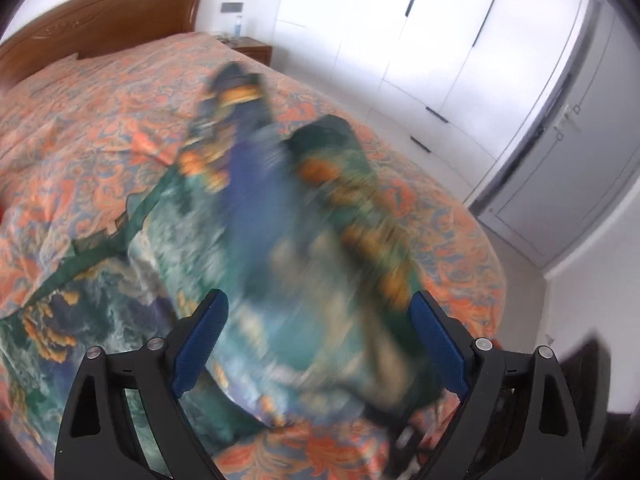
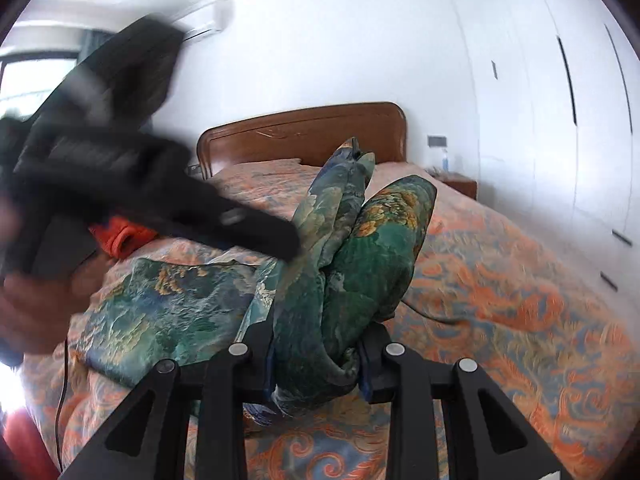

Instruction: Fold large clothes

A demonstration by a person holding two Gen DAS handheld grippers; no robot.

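A large green and blue patterned garment [image 1: 168, 216] lies partly spread on the bed. In the left wrist view its near part is blurred between my left gripper's [image 1: 316, 340] wide-open blue fingers [image 1: 200, 336], which hold nothing. My right gripper [image 2: 318, 364] is shut on a bunched fold of the garment [image 2: 360, 256] and holds it up off the bed, the folds standing upright. The left gripper's black body [image 2: 120, 168] shows blurred at the left in the right wrist view, above the flat part of the garment [image 2: 168, 304].
The bed has an orange floral cover [image 1: 80, 120] and a brown wooden headboard [image 2: 304, 128]. A nightstand [image 1: 252, 46] with a bottle stands beside it. White wardrobes [image 1: 420, 40] line the wall. A red cloth [image 2: 120, 236] lies at the bed's left. A thin cable [image 2: 62, 392] hangs there.
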